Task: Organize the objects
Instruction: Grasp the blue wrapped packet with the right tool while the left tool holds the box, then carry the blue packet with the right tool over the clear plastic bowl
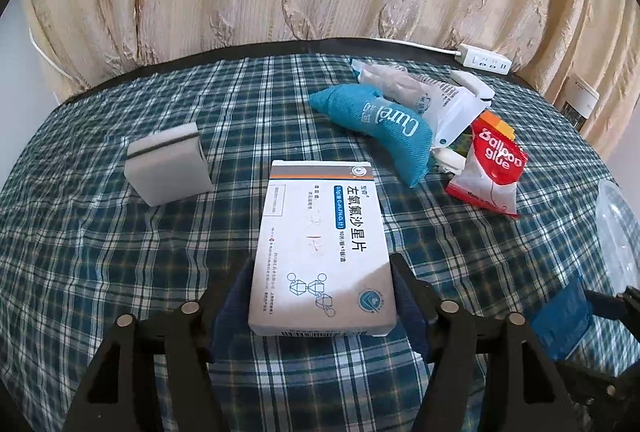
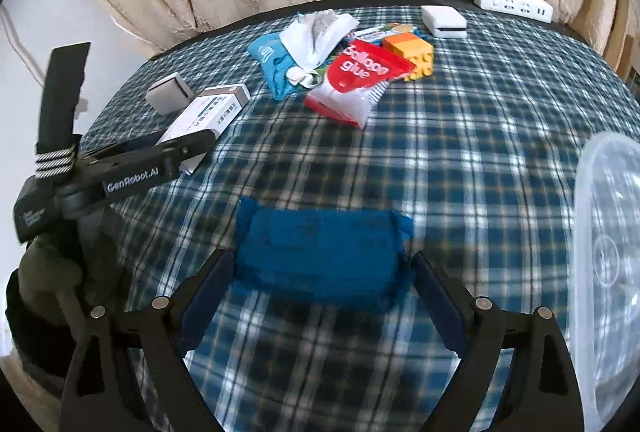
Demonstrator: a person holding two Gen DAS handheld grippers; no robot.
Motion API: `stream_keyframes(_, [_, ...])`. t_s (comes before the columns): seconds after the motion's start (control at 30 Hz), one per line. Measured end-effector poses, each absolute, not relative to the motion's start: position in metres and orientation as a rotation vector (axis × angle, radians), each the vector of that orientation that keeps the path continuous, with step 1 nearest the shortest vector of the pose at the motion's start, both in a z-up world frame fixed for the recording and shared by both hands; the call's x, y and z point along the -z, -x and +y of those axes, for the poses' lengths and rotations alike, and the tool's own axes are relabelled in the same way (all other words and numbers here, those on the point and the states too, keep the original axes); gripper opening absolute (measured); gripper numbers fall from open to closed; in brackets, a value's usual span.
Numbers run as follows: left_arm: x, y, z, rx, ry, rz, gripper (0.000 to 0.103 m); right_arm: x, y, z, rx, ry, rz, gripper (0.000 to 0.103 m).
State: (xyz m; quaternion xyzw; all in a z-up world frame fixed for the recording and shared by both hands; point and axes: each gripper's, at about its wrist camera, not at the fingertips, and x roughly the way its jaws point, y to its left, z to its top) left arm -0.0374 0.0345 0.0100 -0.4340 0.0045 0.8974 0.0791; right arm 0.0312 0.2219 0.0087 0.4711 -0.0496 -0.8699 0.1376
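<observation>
1. Two hand-held grippers are each closed on something. The left hand-held gripper (image 1: pixel 322 296) clamps the near end of a white medicine box (image 1: pixel 320 244) between its pads. The right hand-held gripper (image 2: pixel 320 280) pinches a blue cloth pad (image 2: pixel 320 256) by its two sides.
2. Straight ahead of the left hand-held gripper the box's long axis runs away along the fingers, its far end pointing at the bench (image 1: pixel 100 252) beyond.
3. To the right of the right hand-held gripper sits a clear plastic container (image 2: pixel 608 232), close by; the right arm is plainly the nearer one to it.
4. Flat and rigid, the box carries blue Chinese print and a grey band. A white sponge (image 1: pixel 168 164) lies ahead-left of it, apart.
</observation>
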Motion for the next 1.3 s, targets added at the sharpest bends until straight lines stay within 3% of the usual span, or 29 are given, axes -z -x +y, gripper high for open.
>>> stream_keyframes(0.33, [-0.008,0.041,0.036,-2.671,1.318,0.004,0.079,-0.009,-0.035,0.219,2.565,-1.335,-0.199,0.096])
stream_keyframes(0.4, [-0.008,0.042,0.036,-2.673,1.318,0.008,0.077,-0.007,-0.034,0.212,2.59,-1.337,-0.137,0.096])
stream_keyframes(0.47, [-0.008,0.041,0.036,-2.686,1.31,0.018,0.066,-0.006,-0.034,0.208,2.609,-1.336,-0.104,0.096])
stream_keyframes(0.7, [-0.015,0.035,0.036,-2.708,1.25,0.029,0.066,-0.003,-0.032,0.2,2.654,-1.331,-0.031,0.096])
stream_keyframes(0.77, [-0.017,0.033,0.037,-2.725,1.224,0.045,0.066,-0.003,-0.032,0.201,2.662,-1.325,-0.03,0.091])
stream_keyframes(1.3, [-0.029,0.027,0.03,-2.768,1.136,0.002,0.066,-0.013,-0.042,0.217,2.667,-1.282,-0.193,0.089])
